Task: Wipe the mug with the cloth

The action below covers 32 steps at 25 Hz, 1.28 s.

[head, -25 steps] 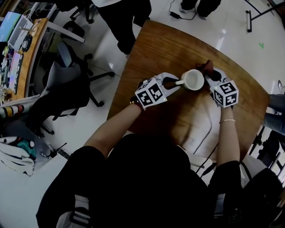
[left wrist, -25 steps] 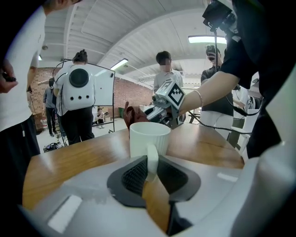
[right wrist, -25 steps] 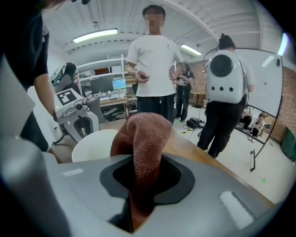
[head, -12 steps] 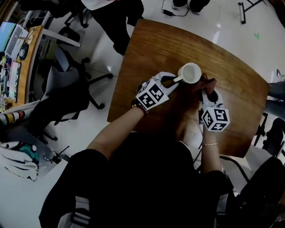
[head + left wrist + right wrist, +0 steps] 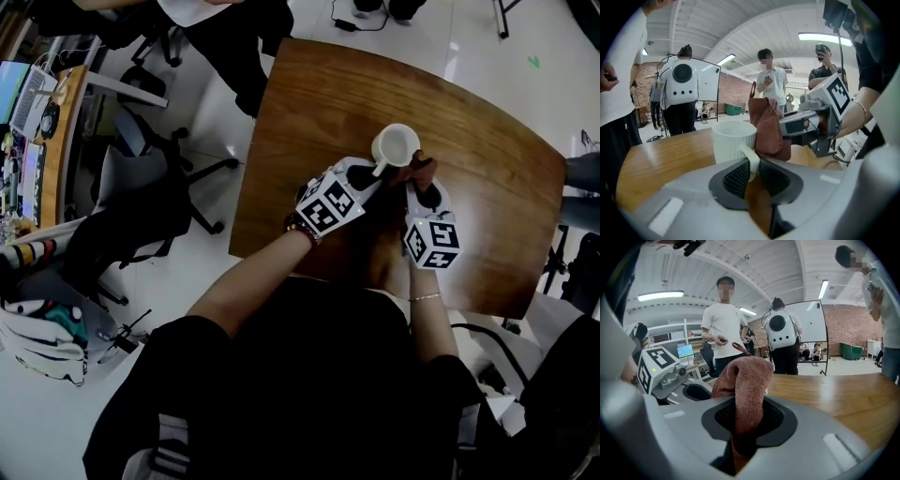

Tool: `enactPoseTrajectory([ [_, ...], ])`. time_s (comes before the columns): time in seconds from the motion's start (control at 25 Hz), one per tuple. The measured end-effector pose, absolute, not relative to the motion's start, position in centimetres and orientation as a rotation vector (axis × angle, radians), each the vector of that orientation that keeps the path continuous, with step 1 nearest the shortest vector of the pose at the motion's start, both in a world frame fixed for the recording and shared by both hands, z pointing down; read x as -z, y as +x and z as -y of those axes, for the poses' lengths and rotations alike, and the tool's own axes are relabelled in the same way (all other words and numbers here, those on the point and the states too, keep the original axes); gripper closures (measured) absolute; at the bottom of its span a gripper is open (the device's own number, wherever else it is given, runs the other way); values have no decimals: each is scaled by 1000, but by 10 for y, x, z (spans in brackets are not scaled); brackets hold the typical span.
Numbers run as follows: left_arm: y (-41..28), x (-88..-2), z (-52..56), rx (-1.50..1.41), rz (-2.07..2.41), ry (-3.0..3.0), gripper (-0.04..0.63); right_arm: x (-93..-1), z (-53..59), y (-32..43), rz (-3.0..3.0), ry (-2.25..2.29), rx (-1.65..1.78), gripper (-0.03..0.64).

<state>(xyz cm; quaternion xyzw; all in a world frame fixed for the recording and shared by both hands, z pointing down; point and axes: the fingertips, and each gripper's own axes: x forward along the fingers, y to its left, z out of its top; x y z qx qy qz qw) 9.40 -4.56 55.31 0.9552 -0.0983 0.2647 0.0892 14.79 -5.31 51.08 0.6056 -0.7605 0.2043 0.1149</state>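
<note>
A white ribbed mug [image 5: 397, 147] is on the brown wooden table [image 5: 309, 94], its handle [image 5: 751, 161] pointing towards me. My left gripper [image 5: 378, 173] is shut on that handle, and its jaws have just been closing a little around it; the left gripper view shows the handle pinched between the dark pads [image 5: 736, 178]. My right gripper [image 5: 419, 184] is shut on a rust-red cloth [image 5: 745, 380], which stands up out of its jaws. The cloth [image 5: 766, 124] hangs against the mug's right side. In the right gripper view the cloth hides the mug.
Office chairs [image 5: 141, 178] and a desk with a monitor [image 5: 37, 94] stand off the table's left side. People [image 5: 771, 79] stand beyond the table's far edge. A white glass board [image 5: 813, 333] stands in the room behind.
My right gripper has swung from the mug's right side round to its near right and rolled, keeping the cloth. The left gripper and mug have shifted slightly.
</note>
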Motion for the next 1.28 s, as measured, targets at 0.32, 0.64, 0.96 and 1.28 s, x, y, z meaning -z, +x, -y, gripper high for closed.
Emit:
enactPoseTrajectory([
  [0.32, 104, -555, 38, -790, 248, 2824, 528, -539, 51, 154, 2165, 1738, -601, 540],
  [0.64, 114, -555, 32, -793, 199, 2804, 529, -556, 53, 155, 2117, 1680, -629, 540],
  [0.96, 138, -555, 23, -761, 124, 2785, 534, -508, 50, 160, 2238, 1671, -525, 540],
  [1.28, 149, -554, 19, -741, 71, 2781, 535, -516, 52, 163, 2263, 1607, -502, 540],
])
